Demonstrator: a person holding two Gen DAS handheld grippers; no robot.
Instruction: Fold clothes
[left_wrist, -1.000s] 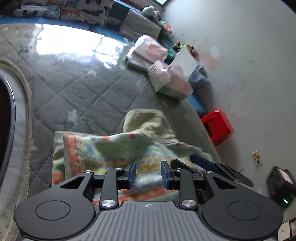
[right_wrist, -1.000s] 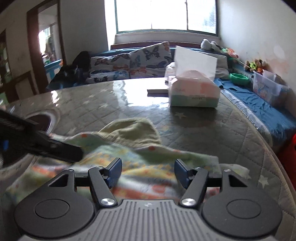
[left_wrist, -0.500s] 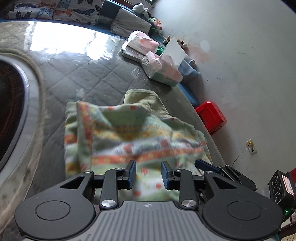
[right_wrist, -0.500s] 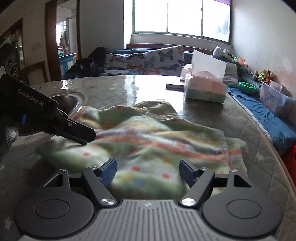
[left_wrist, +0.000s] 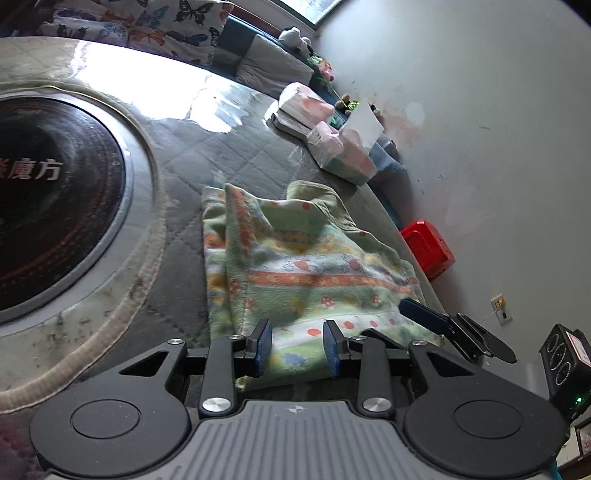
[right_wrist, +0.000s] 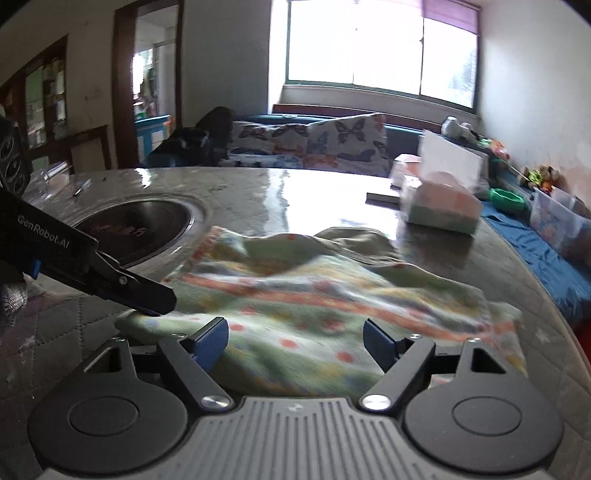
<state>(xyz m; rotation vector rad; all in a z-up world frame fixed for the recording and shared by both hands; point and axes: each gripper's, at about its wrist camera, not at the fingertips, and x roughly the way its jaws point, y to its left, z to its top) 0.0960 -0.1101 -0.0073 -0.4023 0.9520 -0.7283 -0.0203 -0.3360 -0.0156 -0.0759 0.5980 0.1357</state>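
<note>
A folded, green patterned garment (left_wrist: 303, 273) with orange stripes lies on the quilted round surface (left_wrist: 192, 155), beside the dark inset hotplate (left_wrist: 55, 206) and nearer than the 2 tissue packs (left_wrist: 343, 155). The left claw (left_wrist: 297, 349) hovers at the garment's near edge, its blue pads parted a little with nothing pinched between them. The right claw (right_wrist: 295, 345) is opening wide over the cloth's near hem, seemingly clear of it, though that view is blurred. A red stool (left_wrist: 428, 249) stands by the wall.
</note>
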